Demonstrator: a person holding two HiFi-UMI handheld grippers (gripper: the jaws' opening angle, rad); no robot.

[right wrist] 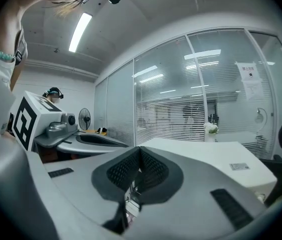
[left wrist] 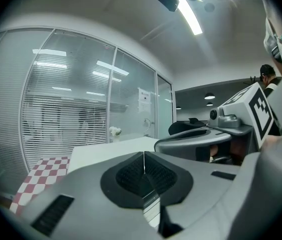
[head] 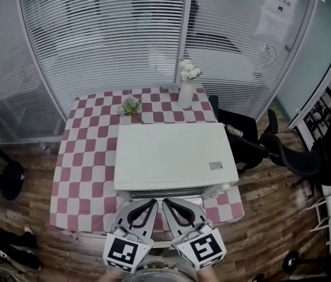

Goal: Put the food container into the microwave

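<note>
The white microwave (head: pixel 174 154) stands on the checkered table; I look down on its top and its front is hidden below its near edge. No food container shows in any view. My left gripper (head: pixel 153 204) and right gripper (head: pixel 166 204) hover side by side just in front of the microwave's near edge, tips almost touching each other. Both are shut with nothing between the pads. In the left gripper view the left gripper (left wrist: pixel 144 157) is closed tight, the microwave top (left wrist: pixel 106 150) beyond it. The right gripper (right wrist: pixel 140 152) is likewise closed above the microwave top (right wrist: pixel 216 156).
The red-and-white checkered tablecloth (head: pixel 86 157) covers the table. A white vase with flowers (head: pixel 186 90) and a small green plant (head: pixel 131 105) stand at the far edge. Black office chairs (head: pixel 283 148) sit to the right. Glass walls with blinds (head: pixel 107 34) rise behind.
</note>
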